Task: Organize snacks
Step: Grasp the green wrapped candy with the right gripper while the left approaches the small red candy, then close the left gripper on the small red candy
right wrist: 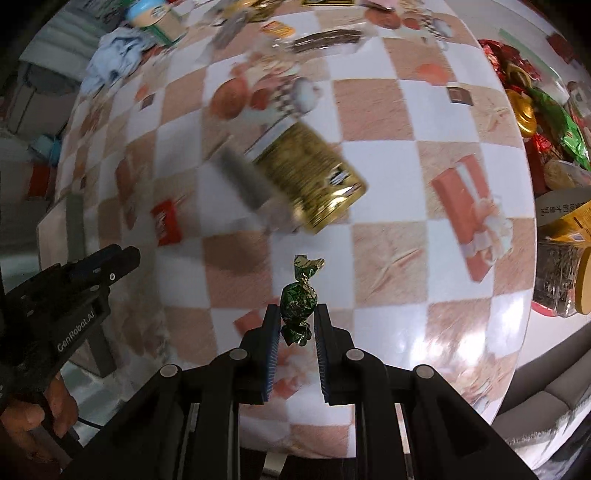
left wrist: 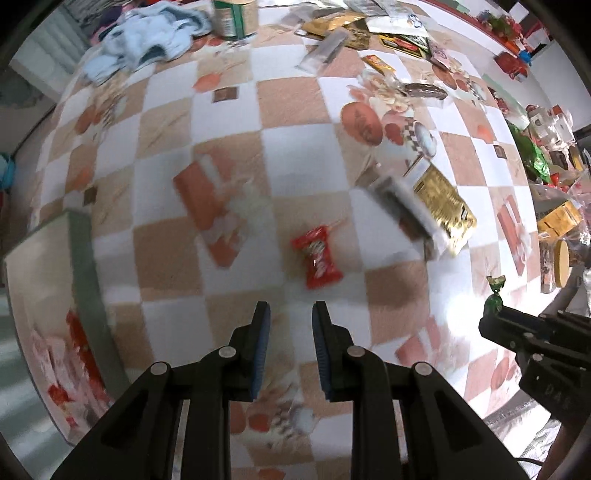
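Observation:
My right gripper (right wrist: 295,314) is shut on a green foil-wrapped candy (right wrist: 298,301) and holds it above the checkered tablecloth; the candy also shows in the left wrist view (left wrist: 494,295) at the tip of that gripper. My left gripper (left wrist: 290,317) is open and empty, just short of a red wrapped candy (left wrist: 318,257) lying on the cloth; this candy also shows in the right wrist view (right wrist: 167,220). A gold foil packet (left wrist: 443,205) with a grey bar beside it lies further right, and shows in the right wrist view too (right wrist: 314,173). A box (left wrist: 55,314) with red and white sweets stands at the left.
Many snack packets (left wrist: 369,29), a green can (left wrist: 236,16) and a blue cloth (left wrist: 147,37) lie at the far side. More sweets, a jar (right wrist: 561,280) and green foil bags (right wrist: 561,125) crowd the right edge. The table's near edge (right wrist: 509,406) curves right.

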`<state>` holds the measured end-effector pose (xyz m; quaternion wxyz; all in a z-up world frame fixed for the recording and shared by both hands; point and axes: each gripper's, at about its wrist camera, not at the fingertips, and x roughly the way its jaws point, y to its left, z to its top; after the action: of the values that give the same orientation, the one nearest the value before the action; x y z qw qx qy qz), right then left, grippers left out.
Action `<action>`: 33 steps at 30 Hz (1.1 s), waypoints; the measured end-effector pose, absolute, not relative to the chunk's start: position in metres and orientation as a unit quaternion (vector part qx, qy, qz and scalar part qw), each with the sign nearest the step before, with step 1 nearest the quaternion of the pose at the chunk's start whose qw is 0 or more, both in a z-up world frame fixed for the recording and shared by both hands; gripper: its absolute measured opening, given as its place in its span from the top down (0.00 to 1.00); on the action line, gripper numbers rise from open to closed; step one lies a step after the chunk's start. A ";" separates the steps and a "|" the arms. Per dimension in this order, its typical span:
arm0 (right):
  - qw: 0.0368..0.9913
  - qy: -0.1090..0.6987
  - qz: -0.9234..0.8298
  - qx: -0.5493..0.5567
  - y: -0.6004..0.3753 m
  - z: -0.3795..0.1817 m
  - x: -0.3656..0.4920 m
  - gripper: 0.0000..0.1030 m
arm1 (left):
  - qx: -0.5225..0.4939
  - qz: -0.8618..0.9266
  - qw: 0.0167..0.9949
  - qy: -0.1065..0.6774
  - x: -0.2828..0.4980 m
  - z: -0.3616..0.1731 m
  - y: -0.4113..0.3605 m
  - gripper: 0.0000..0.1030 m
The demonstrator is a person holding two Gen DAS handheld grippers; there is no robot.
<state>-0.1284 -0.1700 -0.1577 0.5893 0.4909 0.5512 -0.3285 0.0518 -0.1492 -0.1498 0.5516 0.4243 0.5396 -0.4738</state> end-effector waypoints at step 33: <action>0.575 0.531 -0.356 0.511 -0.151 -0.147 -0.172 0.81 | 0.427 -0.459 0.549 0.553 0.011 -0.185 -0.182 0.81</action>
<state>-0.1724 -0.1511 -0.1470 0.5755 0.5106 0.5307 -0.3555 0.0105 -0.1818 -0.1853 0.5495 0.4269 0.5526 -0.4587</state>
